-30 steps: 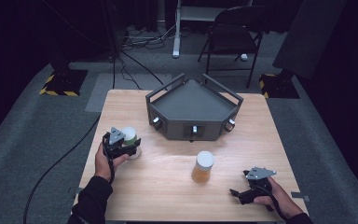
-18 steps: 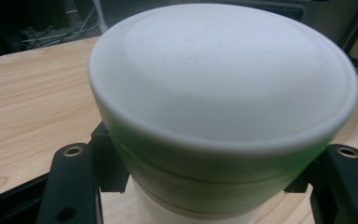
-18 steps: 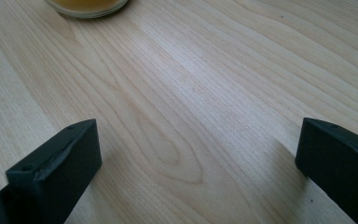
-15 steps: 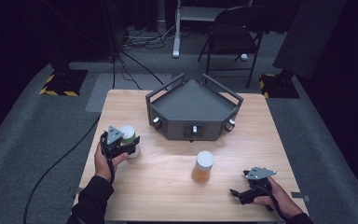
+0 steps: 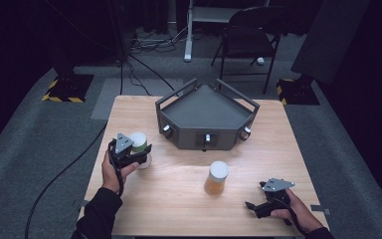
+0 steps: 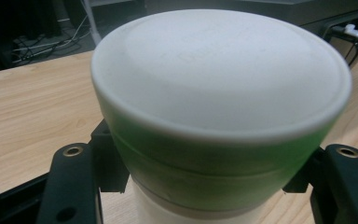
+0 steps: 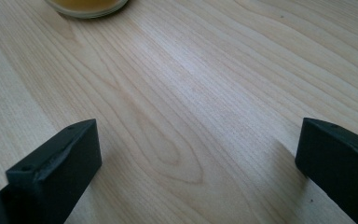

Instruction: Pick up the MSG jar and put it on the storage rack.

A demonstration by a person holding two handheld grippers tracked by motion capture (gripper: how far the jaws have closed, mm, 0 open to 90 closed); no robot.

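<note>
A jar with a white lid and a green band (image 5: pixel 139 141) (image 6: pixel 219 93) is near the table's left edge, and my left gripper (image 5: pixel 141 156) (image 6: pixel 209 161) is shut on it just below the lid. Its black fingers (image 6: pixel 74 177) press on both sides of the jar. I cannot tell whether the jar's base touches the wood. A second jar with amber contents and a white lid (image 5: pixel 216 178) (image 7: pixel 88 5) stands at mid-table. My right gripper (image 5: pixel 255 205) (image 7: pixel 196 154) rests low at the front right, open, with bare wood between its jaws.
A dark five-sided tray-like box with raised rails (image 5: pixel 206 107) takes up the back middle of the wooden table (image 5: pixel 179 199). A cable trails off the table's left side. A chair and stands are on the floor beyond the table.
My left gripper has shifted slightly with the jar, so the white lid now shows beside the grey plate rather than under it. The right gripper and the amber jar have not moved.
</note>
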